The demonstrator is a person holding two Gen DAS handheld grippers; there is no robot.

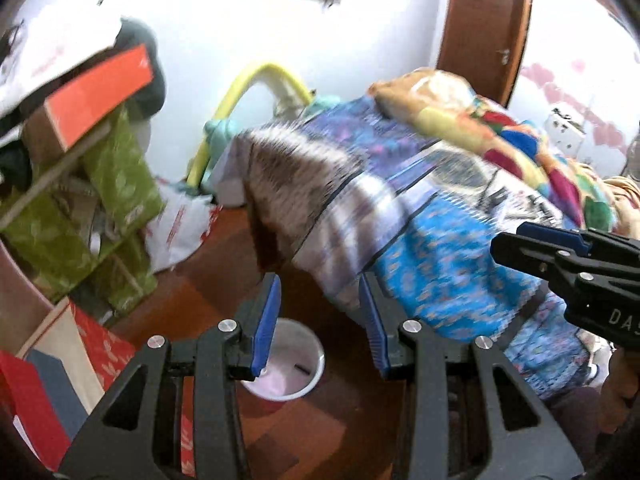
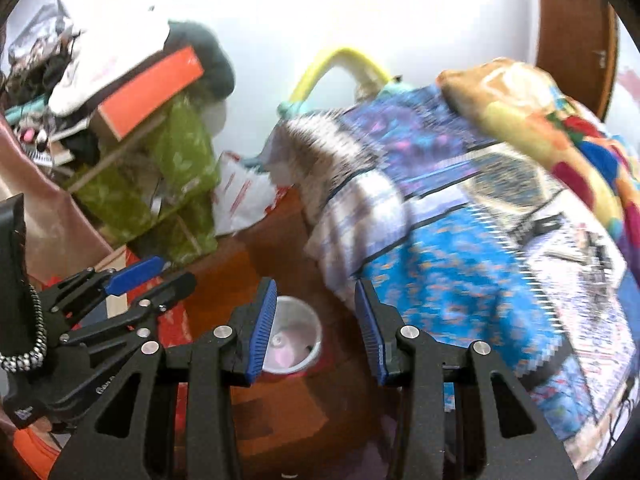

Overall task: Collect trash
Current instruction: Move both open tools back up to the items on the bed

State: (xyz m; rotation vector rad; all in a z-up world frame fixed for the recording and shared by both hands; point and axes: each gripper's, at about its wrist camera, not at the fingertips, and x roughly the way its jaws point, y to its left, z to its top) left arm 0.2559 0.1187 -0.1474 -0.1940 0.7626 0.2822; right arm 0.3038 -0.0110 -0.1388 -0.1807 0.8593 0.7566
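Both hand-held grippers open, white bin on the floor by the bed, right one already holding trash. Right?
Not quite: the right hand-held gripper holds nothing; the right wrist view shows its jaws apart with only the white bin beyond the gap. The left hand-held gripper is open too, and the bin stands on the floor by the bed.

White bin [image 1: 298,364] — upright on floor
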